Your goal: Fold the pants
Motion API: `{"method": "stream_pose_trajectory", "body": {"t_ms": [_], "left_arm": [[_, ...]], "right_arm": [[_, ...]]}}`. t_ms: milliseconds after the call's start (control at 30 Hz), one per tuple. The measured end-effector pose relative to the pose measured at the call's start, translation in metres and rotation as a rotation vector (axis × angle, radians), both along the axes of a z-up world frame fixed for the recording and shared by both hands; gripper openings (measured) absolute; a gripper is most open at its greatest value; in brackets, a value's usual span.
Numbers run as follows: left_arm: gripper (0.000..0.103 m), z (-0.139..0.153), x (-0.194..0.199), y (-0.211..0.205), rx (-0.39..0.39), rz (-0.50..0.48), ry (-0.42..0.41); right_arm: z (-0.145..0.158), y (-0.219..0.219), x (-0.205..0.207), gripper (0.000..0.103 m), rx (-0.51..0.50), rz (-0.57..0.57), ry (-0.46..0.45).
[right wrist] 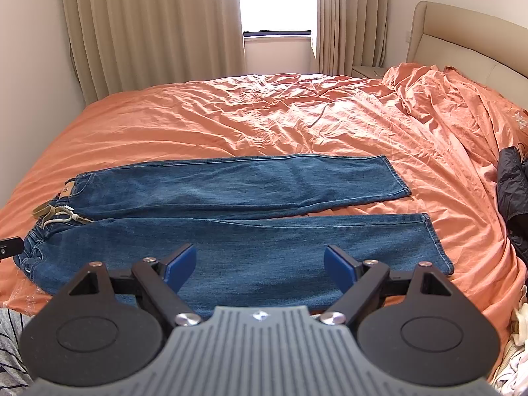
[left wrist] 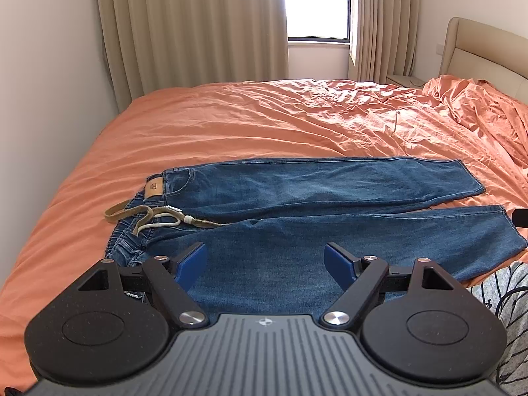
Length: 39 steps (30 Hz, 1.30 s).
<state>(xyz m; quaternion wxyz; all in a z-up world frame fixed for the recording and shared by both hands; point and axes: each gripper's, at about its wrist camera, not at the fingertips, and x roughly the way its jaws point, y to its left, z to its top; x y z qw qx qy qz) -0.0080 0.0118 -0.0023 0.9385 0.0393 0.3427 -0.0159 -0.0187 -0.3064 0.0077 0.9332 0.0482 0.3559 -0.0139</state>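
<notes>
Blue jeans (left wrist: 297, 204) lie spread flat on the orange bed, waistband to the left, both legs running right. A tan drawstring (left wrist: 132, 214) and white cord curl at the waist. My left gripper (left wrist: 265, 250) is open above the near leg close to the waist, with nothing between its blue pads. In the right wrist view the same jeans (right wrist: 250, 198) show both hems at the right. My right gripper (right wrist: 260, 252) is open over the near leg's middle, holding nothing. The other gripper's tip (right wrist: 10, 246) pokes in at the left edge.
The orange duvet (left wrist: 264, 122) is wrinkled and bunched toward the beige headboard (right wrist: 462, 33) on the right. A dark garment (right wrist: 511, 181) lies at the bed's right edge. Striped grey cloth (left wrist: 505, 297) sits near me. Curtains and a window (left wrist: 316, 3) stand behind.
</notes>
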Motion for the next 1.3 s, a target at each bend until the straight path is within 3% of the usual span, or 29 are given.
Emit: {"method": "stream_pose_trajectory", "body": {"t_ms": [1300], "left_arm": [[0.094, -0.0024, -0.0029, -0.0045, -0.005, -0.003, 0.019]], "right_arm": [[-0.0007, 0.0011, 0.0037, 0.081, 0.005, 0.018, 0.012]]}}
